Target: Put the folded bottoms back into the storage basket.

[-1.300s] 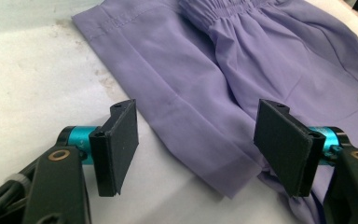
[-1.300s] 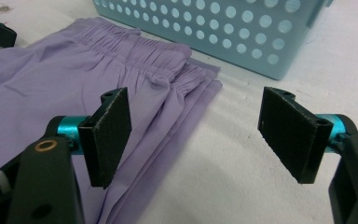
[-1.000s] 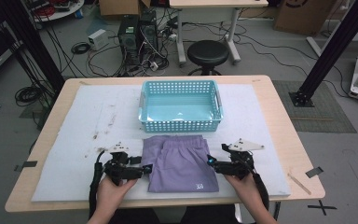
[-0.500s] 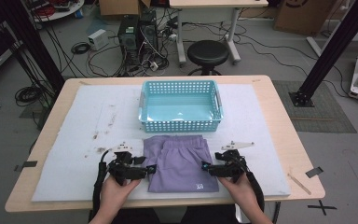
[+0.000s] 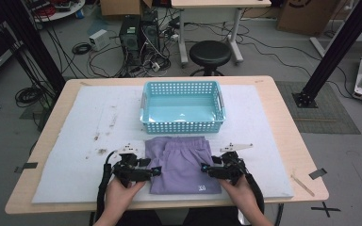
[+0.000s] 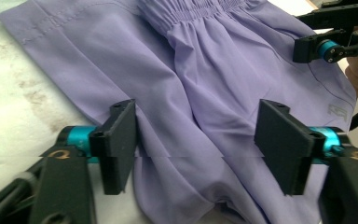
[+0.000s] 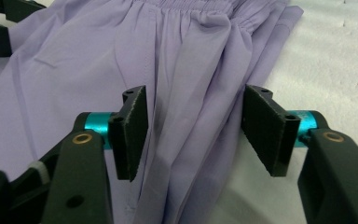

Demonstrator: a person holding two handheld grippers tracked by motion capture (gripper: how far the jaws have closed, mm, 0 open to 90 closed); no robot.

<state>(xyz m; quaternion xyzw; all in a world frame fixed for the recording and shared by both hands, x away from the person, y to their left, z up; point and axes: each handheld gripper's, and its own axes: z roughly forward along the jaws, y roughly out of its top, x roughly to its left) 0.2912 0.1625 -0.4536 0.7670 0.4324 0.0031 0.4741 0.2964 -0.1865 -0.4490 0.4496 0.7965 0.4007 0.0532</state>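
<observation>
A folded pair of lilac fabric shorts [image 5: 181, 162] lies flat on the white padded worktop [image 5: 75, 141], at its near edge, just in front of the light-blue perforated plastic basket [image 5: 183, 106] (the elastic waistband faces the basket). The left tool [image 5: 153, 170] sits at the shorts' left edge and the right tool [image 5: 206, 169] at their right edge, each held low over the cloth. Both have just been closing their jaws, yet both remain parted, with folds of lilac fabric lying between the pads and not pinched.
</observation>
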